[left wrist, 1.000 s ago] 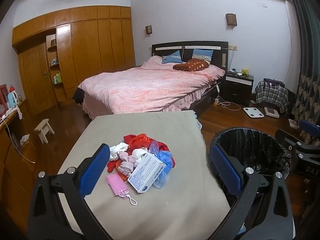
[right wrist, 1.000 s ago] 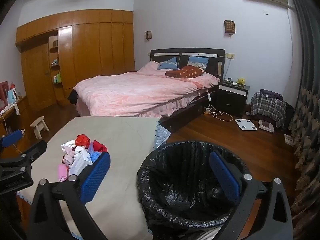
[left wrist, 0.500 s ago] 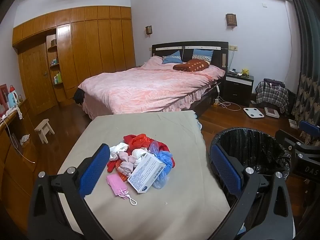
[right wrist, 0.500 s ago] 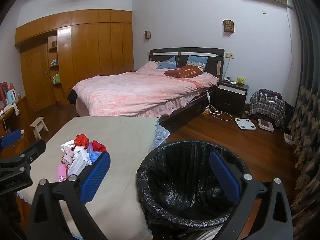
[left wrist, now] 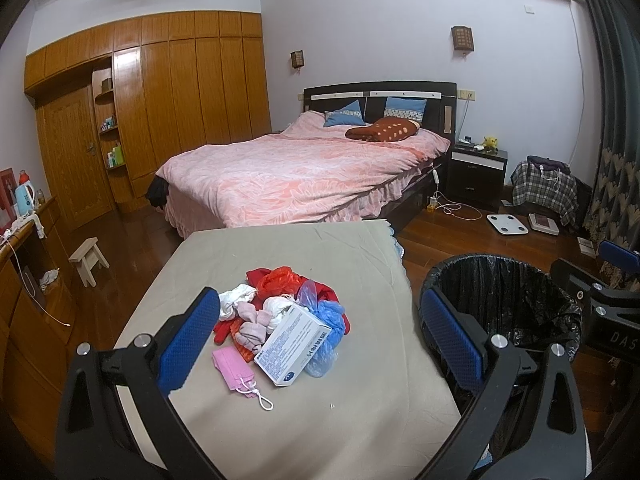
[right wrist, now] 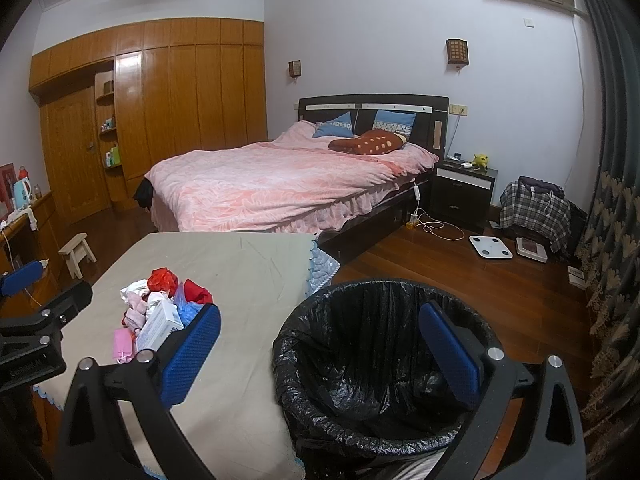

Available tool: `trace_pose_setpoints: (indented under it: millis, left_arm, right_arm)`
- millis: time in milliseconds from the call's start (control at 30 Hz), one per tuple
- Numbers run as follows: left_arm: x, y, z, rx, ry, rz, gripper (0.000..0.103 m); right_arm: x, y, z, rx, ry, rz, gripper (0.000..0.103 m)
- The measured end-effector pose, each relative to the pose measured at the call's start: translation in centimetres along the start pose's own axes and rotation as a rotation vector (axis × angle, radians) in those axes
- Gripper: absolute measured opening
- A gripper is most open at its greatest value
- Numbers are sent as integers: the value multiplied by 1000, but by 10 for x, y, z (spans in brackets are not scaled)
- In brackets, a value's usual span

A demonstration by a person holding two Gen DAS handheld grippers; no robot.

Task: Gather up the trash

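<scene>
Collection not yet begun: the trash pile [left wrist: 286,316] (red and blue plastic bags, crumpled tissues, white carton [left wrist: 294,344], pink face mask [left wrist: 234,368]) lies whole at the table [left wrist: 360,420] centre; the bin [right wrist: 380,364], at 3 o'clock beside the table, appears empty. Left gripper [left wrist: 320,336] and right gripper [right wrist: 320,356] hover, jaws wide, holding nothing. Against the earlier frames, essentially nothing has moved.

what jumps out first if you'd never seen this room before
Likely the bright heap of trash in the middle of the beige-covered table: red and blue plastic bags, a white box and a pink face mask. Right of the table stands a black-lined bin, and a big pink bed fills the back.
</scene>
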State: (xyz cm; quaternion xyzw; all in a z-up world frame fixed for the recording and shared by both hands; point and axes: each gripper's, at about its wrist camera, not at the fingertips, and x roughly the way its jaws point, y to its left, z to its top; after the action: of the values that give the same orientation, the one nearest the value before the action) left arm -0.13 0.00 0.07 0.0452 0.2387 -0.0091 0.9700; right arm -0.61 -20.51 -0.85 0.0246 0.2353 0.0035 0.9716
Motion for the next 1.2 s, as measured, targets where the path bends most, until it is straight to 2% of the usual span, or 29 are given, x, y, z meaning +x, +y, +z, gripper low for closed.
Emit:
trace_pose_setpoints:
  millis: [1200]
  left_arm:
    - [0, 0, 0, 1, 2, 1, 98]
  right_arm:
    - [1, 0, -2, 1, 6, 1, 97]
